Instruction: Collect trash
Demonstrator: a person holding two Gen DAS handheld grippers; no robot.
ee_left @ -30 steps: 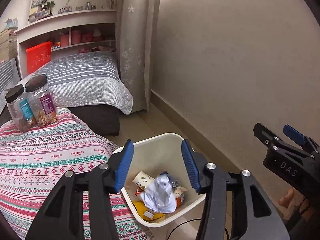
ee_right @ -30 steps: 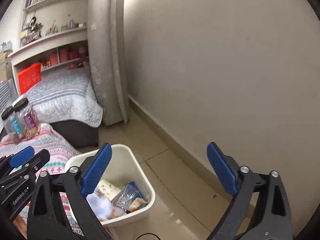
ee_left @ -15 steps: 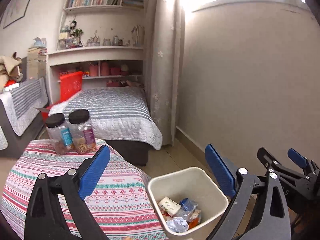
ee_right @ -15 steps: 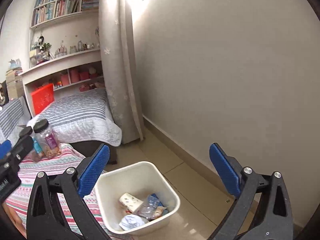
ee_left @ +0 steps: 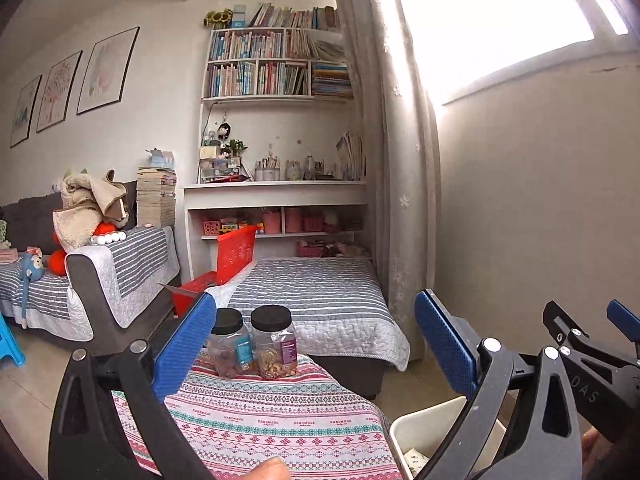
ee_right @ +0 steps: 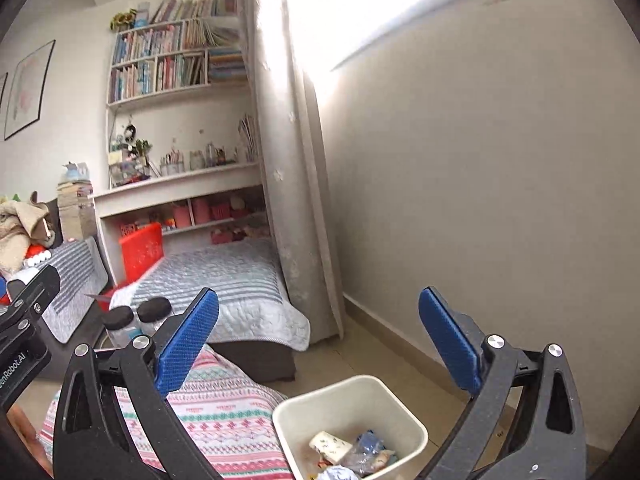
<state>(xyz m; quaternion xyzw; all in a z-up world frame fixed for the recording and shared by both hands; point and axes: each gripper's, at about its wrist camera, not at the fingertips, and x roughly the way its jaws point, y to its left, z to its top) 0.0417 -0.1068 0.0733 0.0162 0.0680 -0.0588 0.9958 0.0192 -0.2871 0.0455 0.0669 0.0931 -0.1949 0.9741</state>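
Note:
A cream waste bin (ee_right: 352, 396) stands on the floor beside the patterned table, with crumpled wrappers and paper (ee_right: 344, 456) inside; its rim (ee_left: 424, 420) also shows low in the left wrist view. My left gripper (ee_left: 316, 336) hangs wide open above the table, nothing between its blue pads (ee_left: 188, 340). My right gripper (ee_right: 320, 332) is open too, raised above and behind the bin, holding nothing. Each gripper shows at the edge of the other's view.
Two black-lidded snack jars (ee_left: 256, 344) stand on the table's striped cloth (ee_left: 260, 412). Behind are a low bed with a grey quilt (ee_left: 316, 304), a sofa (ee_left: 100, 276), a red basket (ee_left: 236, 252), bookshelves (ee_left: 276, 64), a curtain (ee_right: 296, 200) and the wall. A fingertip (ee_left: 272, 470) shows at the bottom.
Both grippers rose and tilted up from over the bin, so the room now fills the views. The left jaws widened from narrow to fully open; white paper lies in the bin.

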